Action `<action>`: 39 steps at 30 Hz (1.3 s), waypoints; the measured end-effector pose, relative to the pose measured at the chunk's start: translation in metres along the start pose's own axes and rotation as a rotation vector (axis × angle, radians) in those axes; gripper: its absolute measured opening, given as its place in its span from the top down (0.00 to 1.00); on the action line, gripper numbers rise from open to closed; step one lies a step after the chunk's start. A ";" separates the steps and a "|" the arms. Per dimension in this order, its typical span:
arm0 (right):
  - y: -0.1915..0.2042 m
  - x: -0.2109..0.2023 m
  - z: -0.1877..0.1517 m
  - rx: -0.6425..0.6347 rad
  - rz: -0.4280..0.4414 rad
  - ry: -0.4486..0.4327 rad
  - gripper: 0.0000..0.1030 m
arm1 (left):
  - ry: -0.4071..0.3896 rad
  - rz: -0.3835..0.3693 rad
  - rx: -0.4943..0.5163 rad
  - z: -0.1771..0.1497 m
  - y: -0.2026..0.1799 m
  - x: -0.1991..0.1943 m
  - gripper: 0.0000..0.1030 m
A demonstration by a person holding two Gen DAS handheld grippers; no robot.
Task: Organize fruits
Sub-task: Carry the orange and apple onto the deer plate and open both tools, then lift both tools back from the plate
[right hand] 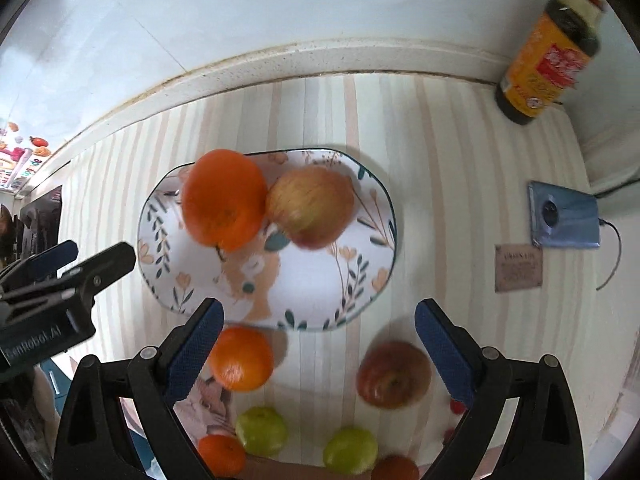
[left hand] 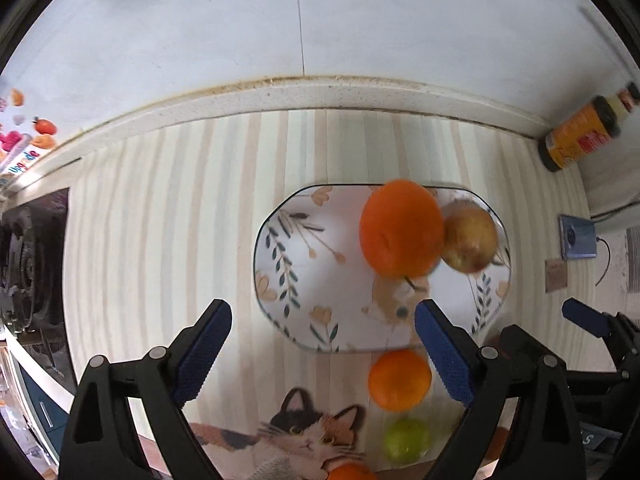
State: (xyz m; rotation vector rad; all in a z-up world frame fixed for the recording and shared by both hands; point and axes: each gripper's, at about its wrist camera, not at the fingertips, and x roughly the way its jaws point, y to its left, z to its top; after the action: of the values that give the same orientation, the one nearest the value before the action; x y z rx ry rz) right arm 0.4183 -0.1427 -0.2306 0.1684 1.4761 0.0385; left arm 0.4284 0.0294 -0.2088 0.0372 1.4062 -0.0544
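Note:
A floral plate carries a large orange touching a yellow-red apple. My left gripper hangs open above the plate's near edge, with nothing between its pads. My right gripper is also open and empty, just right of the left one. In front of the plate lie a loose orange, a red apple, two green fruits and a small orange.
The striped mat runs back to a raised ledge and tiled wall. A sauce bottle stands at the back right. A blue device with a cable and a brown card lie right. A dark stove is left.

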 end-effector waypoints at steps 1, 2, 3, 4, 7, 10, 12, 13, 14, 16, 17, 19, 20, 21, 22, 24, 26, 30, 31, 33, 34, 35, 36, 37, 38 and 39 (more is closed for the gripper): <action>0.002 -0.003 -0.002 -0.003 -0.001 -0.008 0.04 | -0.012 -0.004 0.002 -0.006 0.003 -0.007 0.09; 0.003 -0.011 -0.009 -0.004 -0.001 -0.020 0.04 | -0.024 -0.004 0.004 -0.013 0.003 -0.014 0.09; 0.005 -0.016 -0.015 -0.007 -0.007 -0.030 0.04 | -0.032 -0.003 0.005 -0.017 0.003 -0.019 0.09; 0.007 -0.019 -0.019 -0.009 -0.014 -0.040 0.04 | -0.046 -0.004 0.005 -0.026 0.003 -0.026 0.09; 0.012 -0.037 -0.032 -0.018 -0.018 -0.073 0.04 | -0.063 -0.009 0.006 -0.040 0.005 -0.039 0.09; 0.016 -0.056 -0.044 -0.026 -0.023 -0.107 0.04 | -0.086 -0.018 0.003 -0.055 0.004 -0.052 0.09; 0.019 -0.069 -0.054 -0.030 -0.022 -0.130 0.04 | -0.110 -0.039 -0.005 -0.064 0.007 -0.062 0.09; 0.020 -0.075 -0.057 -0.030 -0.019 -0.140 0.04 | -0.120 -0.038 -0.008 -0.068 0.008 -0.067 0.09; 0.020 -0.080 -0.061 -0.031 -0.021 -0.151 0.04 | -0.132 -0.039 -0.007 -0.074 0.008 -0.073 0.09; 0.021 -0.088 -0.069 -0.030 -0.027 -0.169 0.04 | -0.151 -0.038 -0.004 -0.083 0.009 -0.082 0.09; 0.021 -0.094 -0.075 -0.030 -0.026 -0.178 0.04 | -0.157 -0.040 -0.004 -0.087 0.010 -0.086 0.09; 0.021 -0.101 -0.081 -0.029 -0.025 -0.189 0.04 | -0.168 -0.047 -0.005 -0.095 0.011 -0.094 0.09; 0.021 -0.105 -0.085 -0.027 -0.025 -0.198 0.04 | -0.177 -0.045 -0.003 -0.099 0.012 -0.098 0.09; 0.020 -0.110 -0.090 -0.025 -0.029 -0.208 0.04 | -0.184 -0.042 0.000 -0.102 0.012 -0.101 0.09; 0.020 -0.113 -0.093 -0.024 -0.029 -0.214 0.04 | -0.195 -0.039 0.002 -0.106 0.013 -0.105 0.09; 0.019 -0.121 -0.101 -0.021 -0.029 -0.227 0.04 | -0.203 -0.036 0.004 -0.111 0.013 -0.109 0.09; 0.019 -0.127 -0.107 -0.023 -0.032 -0.240 0.04 | -0.211 -0.039 0.007 -0.117 0.013 -0.115 0.09; 0.017 -0.141 -0.121 -0.020 -0.032 -0.269 0.04 | -0.239 -0.033 0.014 -0.126 0.012 -0.125 0.09; 0.017 -0.144 -0.124 -0.019 -0.030 -0.275 0.04 | -0.247 -0.033 0.015 -0.128 0.012 -0.128 0.09; 0.017 -0.147 -0.128 -0.019 -0.032 -0.288 0.04 | -0.264 -0.025 0.016 -0.131 0.011 -0.132 0.09; 0.016 -0.148 -0.129 -0.016 -0.027 -0.291 0.04 | -0.266 -0.026 0.016 -0.131 0.010 -0.132 0.09; 0.016 -0.149 -0.130 -0.014 -0.022 -0.292 0.04 | -0.267 -0.029 0.016 -0.131 0.010 -0.132 0.09; 0.015 -0.149 -0.131 -0.011 -0.017 -0.294 0.04 | -0.266 -0.030 0.015 -0.131 0.009 -0.132 0.09; 0.015 -0.150 -0.131 -0.008 -0.013 -0.296 0.04 | -0.266 -0.032 0.014 -0.132 0.009 -0.131 0.09; 0.014 -0.150 -0.131 -0.006 -0.008 -0.298 0.04 | -0.265 -0.032 0.014 -0.131 0.008 -0.130 0.09; 0.014 -0.150 -0.131 -0.004 -0.004 -0.299 0.04 | -0.263 -0.035 0.014 -0.131 0.008 -0.130 0.09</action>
State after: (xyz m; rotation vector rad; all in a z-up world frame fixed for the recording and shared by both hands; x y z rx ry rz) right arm 0.2747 -0.1367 -0.0922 0.1601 1.1780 0.0120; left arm 0.2792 0.0467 -0.1022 0.0168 1.1432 -0.0947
